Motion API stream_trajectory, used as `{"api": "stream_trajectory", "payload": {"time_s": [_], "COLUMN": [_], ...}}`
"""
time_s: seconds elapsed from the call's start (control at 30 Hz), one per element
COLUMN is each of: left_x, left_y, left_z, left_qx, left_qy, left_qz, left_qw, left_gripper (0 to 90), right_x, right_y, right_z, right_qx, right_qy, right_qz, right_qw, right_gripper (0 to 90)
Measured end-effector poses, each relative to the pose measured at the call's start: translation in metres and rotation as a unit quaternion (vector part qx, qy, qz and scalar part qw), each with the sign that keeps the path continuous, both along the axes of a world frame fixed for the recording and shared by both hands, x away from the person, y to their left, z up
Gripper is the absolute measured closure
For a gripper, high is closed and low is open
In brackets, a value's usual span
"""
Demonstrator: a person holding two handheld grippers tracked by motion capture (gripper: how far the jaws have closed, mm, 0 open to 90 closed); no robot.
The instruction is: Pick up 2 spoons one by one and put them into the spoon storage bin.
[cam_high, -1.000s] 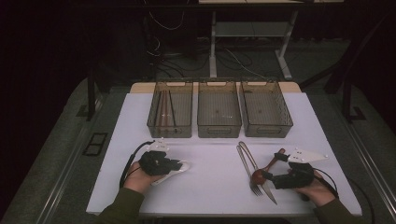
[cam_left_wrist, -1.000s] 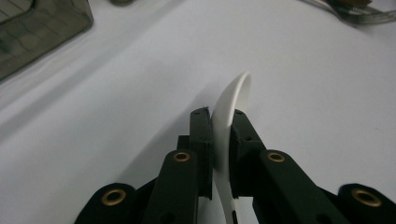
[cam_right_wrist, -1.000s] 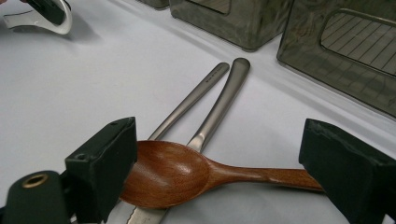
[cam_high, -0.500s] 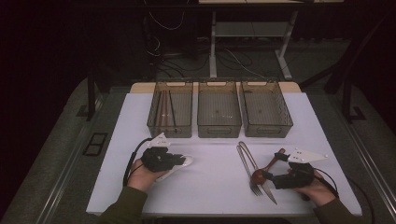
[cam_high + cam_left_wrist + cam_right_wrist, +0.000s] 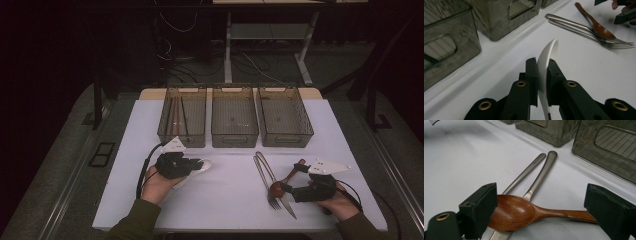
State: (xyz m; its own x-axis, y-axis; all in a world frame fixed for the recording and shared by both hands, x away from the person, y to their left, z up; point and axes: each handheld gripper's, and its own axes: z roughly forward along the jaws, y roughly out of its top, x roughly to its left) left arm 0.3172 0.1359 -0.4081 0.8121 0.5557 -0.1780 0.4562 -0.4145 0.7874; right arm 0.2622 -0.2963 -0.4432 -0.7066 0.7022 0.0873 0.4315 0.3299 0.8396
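My left gripper [image 5: 191, 165] [image 5: 541, 63] is shut on a white spoon [image 5: 204, 164] [image 5: 548, 51], held on edge just above the white table with its bowl sticking out past the jaws. At the right front, my right gripper [image 5: 286, 188] [image 5: 541, 202] is open, its jaws standing wide on either side of a brown wooden spoon [image 5: 293, 172] [image 5: 516, 213]. That spoon lies across a metal fork [image 5: 265, 180] [image 5: 543, 173] and a metal knife [image 5: 289, 207] [image 5: 525, 173], and neither jaw presses on it.
Three smoky clear bins stand in a row at the back: the left bin [image 5: 181, 120] holds thin sticks, while the middle bin [image 5: 234, 120] and right bin [image 5: 284, 120] look bare. The table's front edge [image 5: 235, 231] is close to both hands.
My left gripper has shifted a little away from the front edge toward the bins, still gripping the white spoon. The right gripper has kept still.
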Motion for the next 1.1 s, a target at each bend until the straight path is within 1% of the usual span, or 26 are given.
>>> {"api": "stream_trajectory", "payload": {"time_s": [0.07, 0.37, 0.6, 0.73, 1.0, 1.1], "left_x": [0.003, 0.014, 0.024, 0.030, 0.043, 0.048], "left_y": [-0.002, -0.012, -0.022, -0.027, -0.038, -0.042], "left_z": [0.002, 0.012, 0.018, 0.022, 0.030, 0.033], "left_qx": [-0.006, -0.012, -0.017, -0.015, -0.023, -0.027], "left_qy": [-0.001, -0.012, -0.017, -0.019, -0.026, -0.032], "left_qz": [0.001, 0.007, 0.009, 0.010, 0.011, 0.012], "left_qw": [1.0000, 0.9998, 0.9997, 0.9997, 0.9993, 0.9991], "left_gripper": [81.3, 81.3, 81.3, 81.3, 81.2, 81.2], "right_x": [0.000, 0.000, 0.000, 0.000, 0.000, 0.000], "right_y": [0.000, -0.001, -0.002, -0.002, -0.002, -0.002], "right_z": [0.000, 0.001, 0.001, 0.001, 0.001, 0.001], "right_qx": [0.000, 0.001, 0.002, 0.004, 0.002, 0.002], "right_qy": [0.000, -0.001, 0.000, 0.001, 0.001, 0.003], "right_qz": [0.000, -0.002, -0.004, -0.006, -0.006, -0.005], "right_qw": [1.0000, 1.0000, 1.0000, 1.0000, 1.0000, 1.0000], "right_gripper": [11.5, 11.5, 11.5, 11.4, 11.5, 11.5]}}
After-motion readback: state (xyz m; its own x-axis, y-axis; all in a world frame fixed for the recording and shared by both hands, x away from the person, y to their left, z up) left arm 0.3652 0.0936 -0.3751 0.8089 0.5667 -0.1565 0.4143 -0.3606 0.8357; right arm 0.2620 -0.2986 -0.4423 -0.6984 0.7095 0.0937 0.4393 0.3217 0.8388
